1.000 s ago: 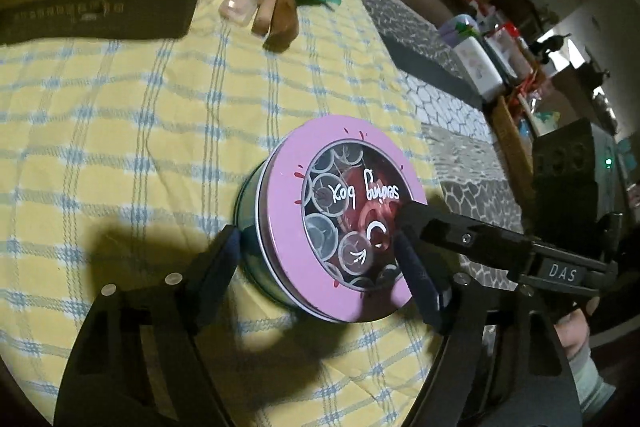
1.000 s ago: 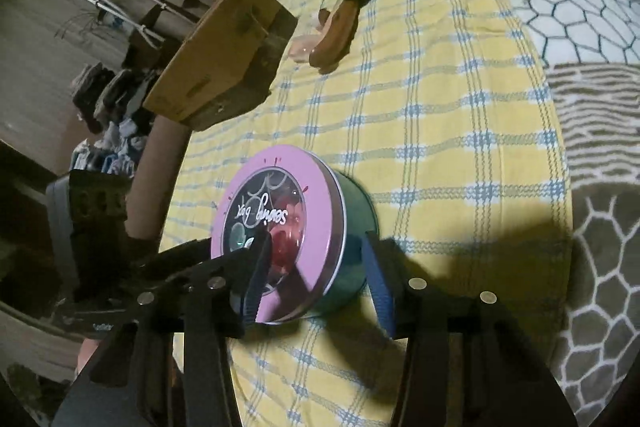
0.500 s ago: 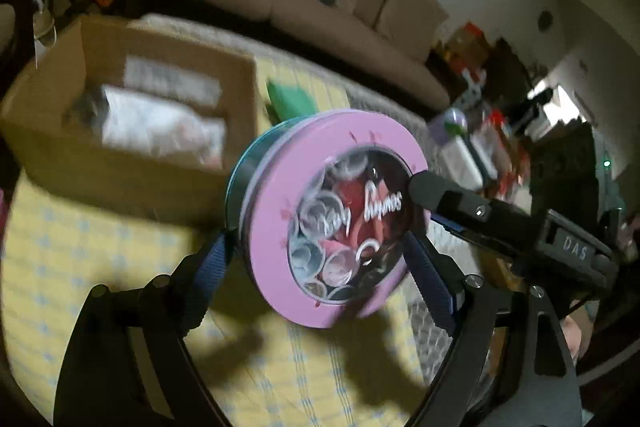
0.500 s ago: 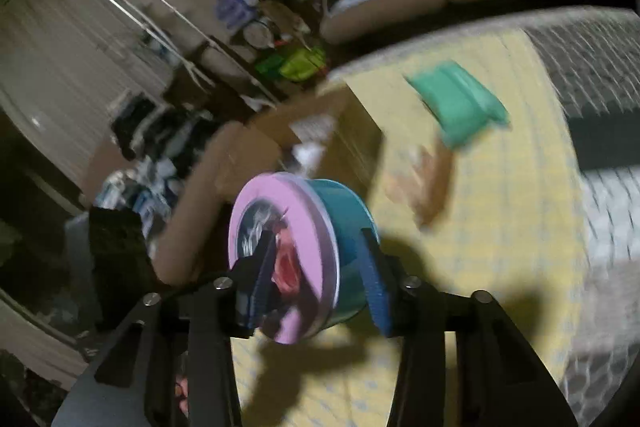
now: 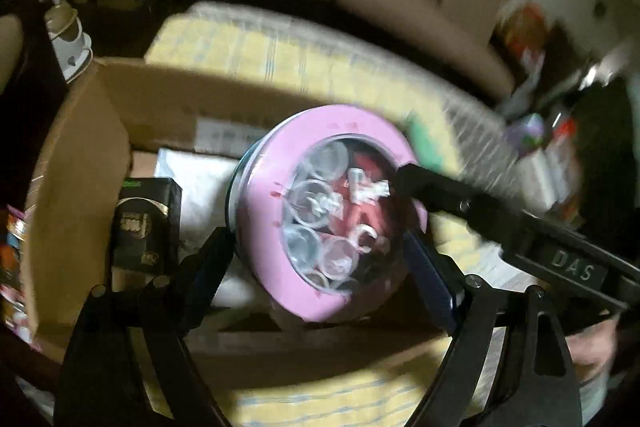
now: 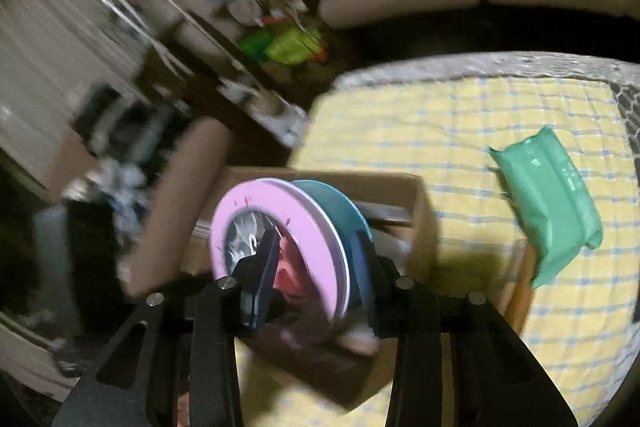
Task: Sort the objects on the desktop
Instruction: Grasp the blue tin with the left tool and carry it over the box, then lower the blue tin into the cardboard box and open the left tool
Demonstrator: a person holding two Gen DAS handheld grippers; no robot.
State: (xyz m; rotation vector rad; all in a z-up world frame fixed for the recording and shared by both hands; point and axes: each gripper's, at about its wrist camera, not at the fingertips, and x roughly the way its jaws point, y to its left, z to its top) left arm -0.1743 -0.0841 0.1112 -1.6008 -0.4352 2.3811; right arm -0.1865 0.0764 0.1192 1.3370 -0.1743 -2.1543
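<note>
Two hand-held grippers, left and right, clamped the round tin on edge, mid-frame, directly above the open cardboard box.

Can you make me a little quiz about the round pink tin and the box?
1. True or false: the round tin lies flat on the yellow cloth.
2. Which grippers clamp the tin? A) left only B) right only C) both
3. Fill in: the tin hangs above the open cardboard ____.

Key
1. False. It is held up in the air, on its edge.
2. C. The left gripper grips it across its rim, and the right gripper squeezes lid and base.
3. Box. A black carton already stands inside.
</note>
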